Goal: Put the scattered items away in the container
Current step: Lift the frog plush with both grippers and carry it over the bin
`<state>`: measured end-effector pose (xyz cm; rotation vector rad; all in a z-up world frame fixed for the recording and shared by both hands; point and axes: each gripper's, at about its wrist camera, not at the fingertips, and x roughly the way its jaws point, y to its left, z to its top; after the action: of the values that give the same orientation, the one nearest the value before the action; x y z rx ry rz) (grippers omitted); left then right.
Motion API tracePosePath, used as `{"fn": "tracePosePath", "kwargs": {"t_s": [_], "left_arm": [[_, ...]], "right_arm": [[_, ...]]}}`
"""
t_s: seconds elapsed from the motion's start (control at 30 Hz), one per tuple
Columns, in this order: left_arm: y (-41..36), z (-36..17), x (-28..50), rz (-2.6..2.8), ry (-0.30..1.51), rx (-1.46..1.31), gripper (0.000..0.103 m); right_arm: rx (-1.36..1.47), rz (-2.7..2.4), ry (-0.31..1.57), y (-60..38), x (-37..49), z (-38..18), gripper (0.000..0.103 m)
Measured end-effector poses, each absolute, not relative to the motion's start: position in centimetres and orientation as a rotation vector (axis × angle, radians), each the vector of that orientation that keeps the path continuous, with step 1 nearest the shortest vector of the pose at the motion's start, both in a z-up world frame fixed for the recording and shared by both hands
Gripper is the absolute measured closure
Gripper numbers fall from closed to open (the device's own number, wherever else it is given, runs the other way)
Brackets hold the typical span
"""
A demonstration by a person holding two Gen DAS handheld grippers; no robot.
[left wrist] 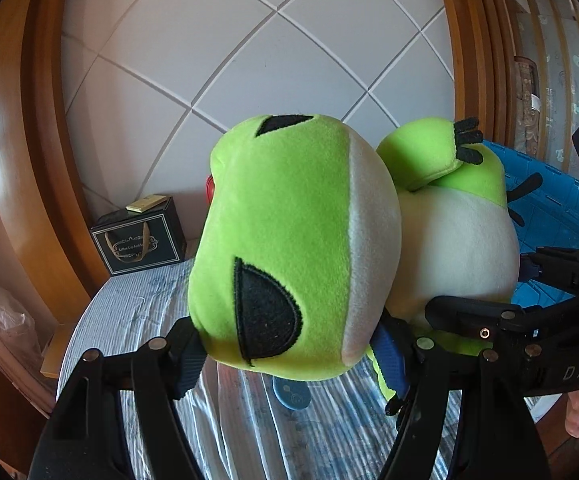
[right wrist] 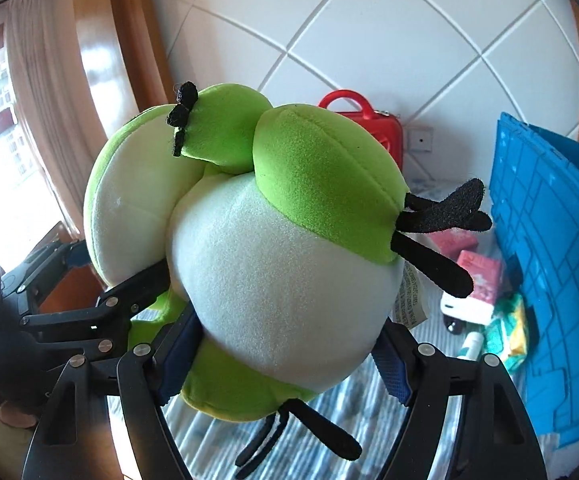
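Both grippers clamp the frog [left wrist: 297,240]: the left gripper [left wrist: 289,356] has its jaws on the head, the right gripper [right wrist: 285,360] on the belly. It hangs above the bed [left wrist: 149,320]. Carrying is underway; next, swing it over the blue crate [right wrist: 549,260] beyond and let go.

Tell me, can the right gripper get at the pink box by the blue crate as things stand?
Probably not. The right gripper is clamped on the green frog plush, shared with the left gripper. The pink box lies past the plush beside the blue crate.
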<state>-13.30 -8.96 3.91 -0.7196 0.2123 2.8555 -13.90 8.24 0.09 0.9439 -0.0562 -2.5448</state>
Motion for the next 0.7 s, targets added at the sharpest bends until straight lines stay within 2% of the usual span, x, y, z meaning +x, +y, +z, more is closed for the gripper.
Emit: {"fn": "tracePosePath", "kwargs": {"t_s": [0.4,0.7], "left_arm": [[-5.0,6.4,-13.7,2.760,0.237,-0.602,0.032],[4.1,8.2,-13.7,2.702,0.262,-0.499,0.032]], "right_arm": [[0.897,-2.691,-0.089,12.4,-12.3,3.0,0.025],[0.827,-2.792,-0.116,19.6,-11.1,5.1,0.025]]}}
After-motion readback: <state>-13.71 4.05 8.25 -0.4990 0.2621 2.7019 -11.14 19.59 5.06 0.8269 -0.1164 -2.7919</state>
